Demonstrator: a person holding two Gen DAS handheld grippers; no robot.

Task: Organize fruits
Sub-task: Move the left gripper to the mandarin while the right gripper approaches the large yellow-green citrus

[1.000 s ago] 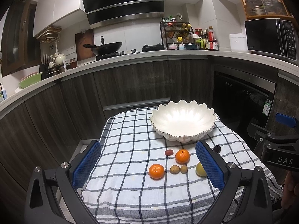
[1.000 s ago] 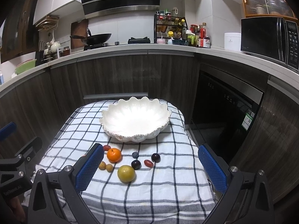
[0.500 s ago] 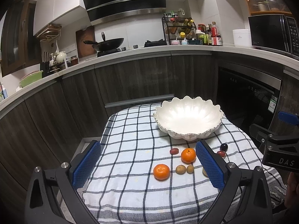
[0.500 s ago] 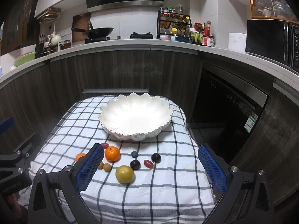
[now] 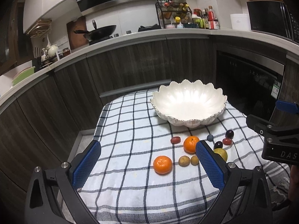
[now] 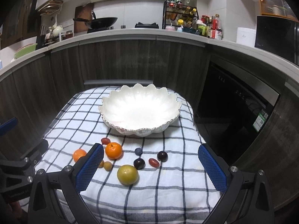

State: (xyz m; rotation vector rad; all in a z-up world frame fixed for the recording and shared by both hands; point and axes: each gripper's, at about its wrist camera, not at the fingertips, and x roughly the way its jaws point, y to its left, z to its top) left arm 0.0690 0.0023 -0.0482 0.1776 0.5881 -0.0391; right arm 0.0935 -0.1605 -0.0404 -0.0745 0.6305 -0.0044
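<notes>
left gripper [image 5: 147, 160] and right gripper [image 6: 151, 161] both spread wide, holding nothing

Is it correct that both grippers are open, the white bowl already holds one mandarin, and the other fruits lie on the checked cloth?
Not quite. The white bowl holds nothing; the right wrist view shows its inside bare. Both mandarins lie on the checked cloth with the other fruits. The left gripper and right gripper are open, as you say.
</notes>
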